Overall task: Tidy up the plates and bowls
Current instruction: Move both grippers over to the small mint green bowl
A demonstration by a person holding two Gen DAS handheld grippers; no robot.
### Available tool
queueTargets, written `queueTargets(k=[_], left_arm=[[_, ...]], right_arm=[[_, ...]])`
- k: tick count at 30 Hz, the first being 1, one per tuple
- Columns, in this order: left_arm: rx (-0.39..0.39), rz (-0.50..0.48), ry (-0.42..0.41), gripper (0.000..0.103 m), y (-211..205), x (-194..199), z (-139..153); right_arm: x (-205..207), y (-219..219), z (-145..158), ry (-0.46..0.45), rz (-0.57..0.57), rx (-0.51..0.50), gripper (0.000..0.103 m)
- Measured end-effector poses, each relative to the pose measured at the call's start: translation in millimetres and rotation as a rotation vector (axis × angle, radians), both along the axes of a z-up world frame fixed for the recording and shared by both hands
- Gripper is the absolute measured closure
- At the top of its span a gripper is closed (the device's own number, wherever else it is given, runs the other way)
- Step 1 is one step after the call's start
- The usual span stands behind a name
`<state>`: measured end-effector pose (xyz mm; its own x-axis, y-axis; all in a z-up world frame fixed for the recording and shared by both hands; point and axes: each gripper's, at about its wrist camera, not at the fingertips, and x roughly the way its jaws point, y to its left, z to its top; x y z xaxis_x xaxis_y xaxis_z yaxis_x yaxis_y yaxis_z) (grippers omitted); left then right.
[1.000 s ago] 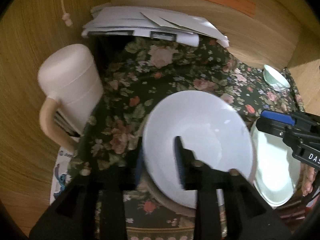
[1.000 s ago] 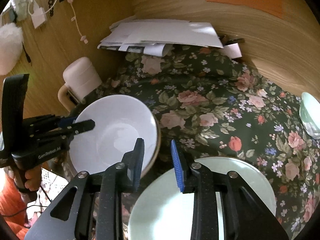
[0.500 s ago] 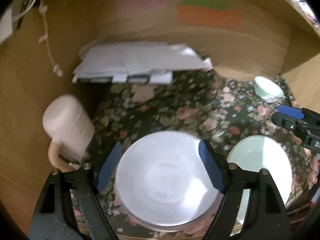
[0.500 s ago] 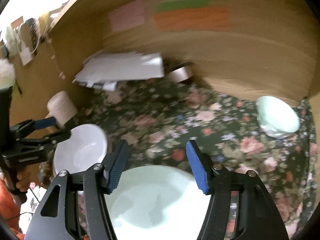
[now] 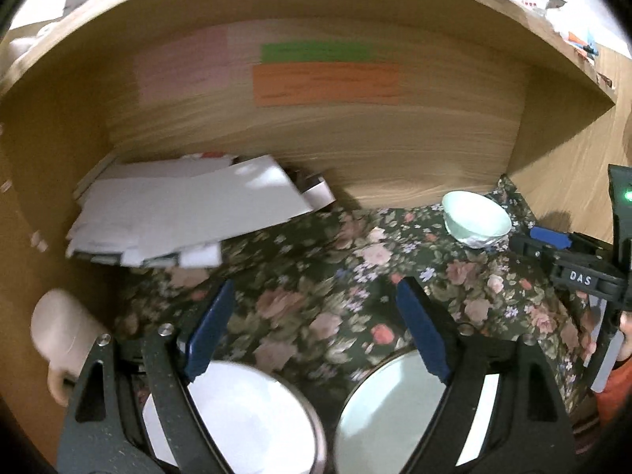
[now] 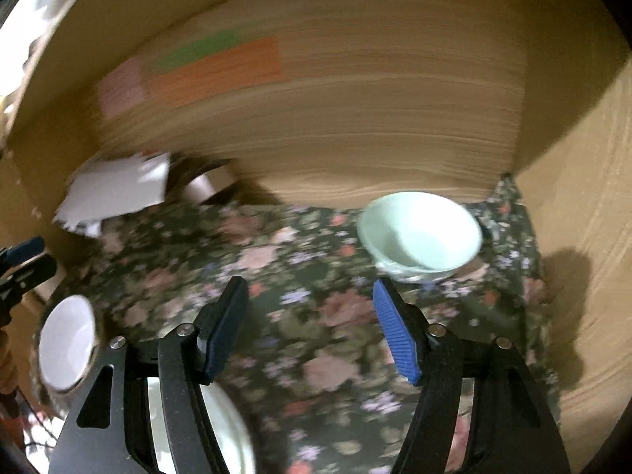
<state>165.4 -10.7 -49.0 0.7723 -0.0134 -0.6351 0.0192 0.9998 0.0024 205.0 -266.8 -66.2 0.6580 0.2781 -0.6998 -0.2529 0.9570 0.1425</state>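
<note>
Wooden alcove (image 5: 395, 150), grain smeared by motion blur; green, orange and pink paper labels (image 5: 324, 79) on its back wall, writing unreadable. Floral cloth (image 5: 316, 276), dark with pink roses, covers the floor. Loose stack of white papers (image 5: 177, 209) lies at back left, its lower sheets hidden. Pale green plate (image 5: 379, 414), glossy, sits at the near edge, partly behind the left gripper's right finger. White bowl (image 5: 245, 414), round with a darker rim, just beside the plate on its left, cut off by the frame. Small mint bowl (image 6: 418, 233) stands at back right, upright. Cream mug (image 5: 59, 335) at far left, blurred. Left gripper (image 5: 316, 328): jaws spread wide, holding nothing. Right gripper (image 6: 312, 328): jaws likewise spread, empty; its body reads "DAS" in the left wrist view.
</note>
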Motion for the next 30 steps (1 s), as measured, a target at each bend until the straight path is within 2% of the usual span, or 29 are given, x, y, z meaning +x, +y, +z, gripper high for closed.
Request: queueTargets(k=[6,14,17,22,27,30], left_arm=[[0.017,-0.055,0.029,0.019,-22.6,34.3,-6.6],[0.049,-0.109,0.064,0.019,-51.0,77.5,-27.5],[0.055,-0.124,0.088,0.019,-56.7,90.9,-35.6],[0.058,-0.141,0.126,0.019,-62.6,110.1,-48.2],[0.053,-0.150,0.162,0.019,-66.0,122.1,-56.3],[0.050,-0.153,0.184,0.019,-68.3,127.0,-60.1]], right_arm=[[35.3,-34.5,-8.4,0.023,-0.101,0.000,0.041],[83.1,-72.0,-43.3,0.102,-0.216,-0.024,0.041],[97.7,-79.8,-56.4,0.137,-0.238,-0.034,0.047],[115.0,-89.0,-75.9,0.200,-0.245,-0.028,0.063],[121.5,-91.9,-85.5,0.224,-0.248,-0.022,0.066],[124.4,-91.0,-86.8,0.218,-0.245,-0.040,0.071]])
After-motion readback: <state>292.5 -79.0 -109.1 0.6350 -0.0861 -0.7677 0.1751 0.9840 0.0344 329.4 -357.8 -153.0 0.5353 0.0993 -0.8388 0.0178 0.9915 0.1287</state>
